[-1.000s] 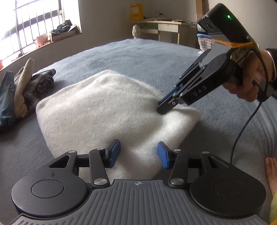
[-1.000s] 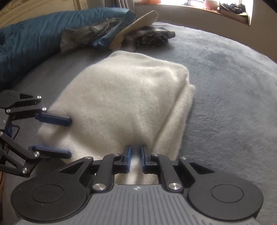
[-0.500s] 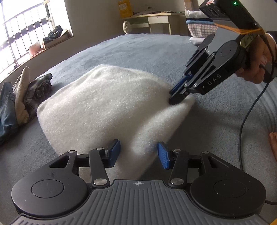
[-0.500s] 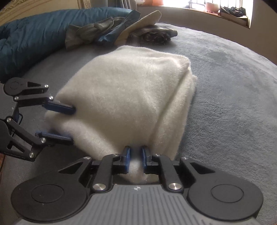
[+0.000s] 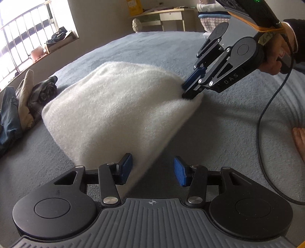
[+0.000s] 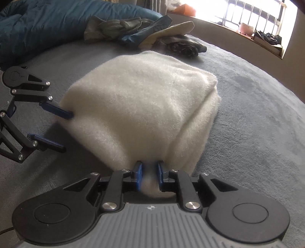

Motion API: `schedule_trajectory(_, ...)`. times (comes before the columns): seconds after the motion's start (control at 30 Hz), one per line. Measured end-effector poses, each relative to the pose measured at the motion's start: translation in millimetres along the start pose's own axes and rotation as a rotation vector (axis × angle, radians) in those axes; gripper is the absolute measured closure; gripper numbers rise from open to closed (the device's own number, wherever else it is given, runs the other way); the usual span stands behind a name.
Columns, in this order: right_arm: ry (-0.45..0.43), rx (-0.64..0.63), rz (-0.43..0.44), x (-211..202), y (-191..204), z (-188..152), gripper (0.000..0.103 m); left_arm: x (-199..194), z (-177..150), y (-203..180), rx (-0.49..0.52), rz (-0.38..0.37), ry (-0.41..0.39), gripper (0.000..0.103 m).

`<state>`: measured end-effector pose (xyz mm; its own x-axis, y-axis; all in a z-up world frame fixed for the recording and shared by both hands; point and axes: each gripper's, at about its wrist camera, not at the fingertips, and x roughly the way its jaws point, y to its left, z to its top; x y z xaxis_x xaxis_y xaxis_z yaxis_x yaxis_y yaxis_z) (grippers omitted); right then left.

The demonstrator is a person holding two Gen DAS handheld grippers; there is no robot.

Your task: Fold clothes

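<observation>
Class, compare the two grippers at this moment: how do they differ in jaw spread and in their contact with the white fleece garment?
The left gripper stands wide, only one pad against the white fleece garment. The right gripper is narrow, opening, fleece bunched between its pads. Both have blue pads and work the same garment edge.

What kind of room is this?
Most likely a bedroom: a wide grey-blue plush bed cover, a barred window with a cluttered sill, and a pale wooden desk by the wall.

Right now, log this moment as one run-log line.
task: fold | item: fluffy white folded garment | left tool: open at its edge | right tool: opening, fabric between pads
</observation>
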<state>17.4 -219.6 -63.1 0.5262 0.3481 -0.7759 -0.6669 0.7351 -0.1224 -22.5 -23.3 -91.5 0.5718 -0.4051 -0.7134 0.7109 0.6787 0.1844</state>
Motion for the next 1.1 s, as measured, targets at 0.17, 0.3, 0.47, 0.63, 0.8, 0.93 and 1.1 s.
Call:
schedule_trajectory(0.17, 0.022, -0.090, -0.049, -13, 13, 6, 0.087, -19, -8, 6, -0.059, -0.029, 0.040, 0.056)
schedule_trajectory(0.3, 0.004, -0.117, -0.053, -31, 17, 16, 0.087, -41, -1, 25, -0.169, -0.028, -0.018, 0.056)
schedule_trajectory(0.47, -0.095, -0.040, -0.018, -39, 9, 49, 0.087, -43, 23, 48, -0.262, 0.008, -0.125, 0.056)
schedule_trajectory(0.63, 0.003, 0.050, -0.051, 14, -2, 63, 0.088, 10, 34, 45, -0.236, 0.045, -0.051, 0.056)
schedule_trajectory(0.8, 0.000, 0.092, -0.036, 29, -8, 50, 0.088, 13, 28, 36, -0.195, 0.081, -0.077, 0.054)
schedule_trajectory(0.93, 0.009, 0.068, -0.044, 25, -5, 55, 0.088, 3, 32, 51, -0.296, 0.037, -0.085, 0.054)
schedule_trajectory(1.1, -0.039, 0.174, -0.011, 4, -18, 77, 0.087, -9, 50, 70, -0.391, 0.033, -0.121, 0.045)
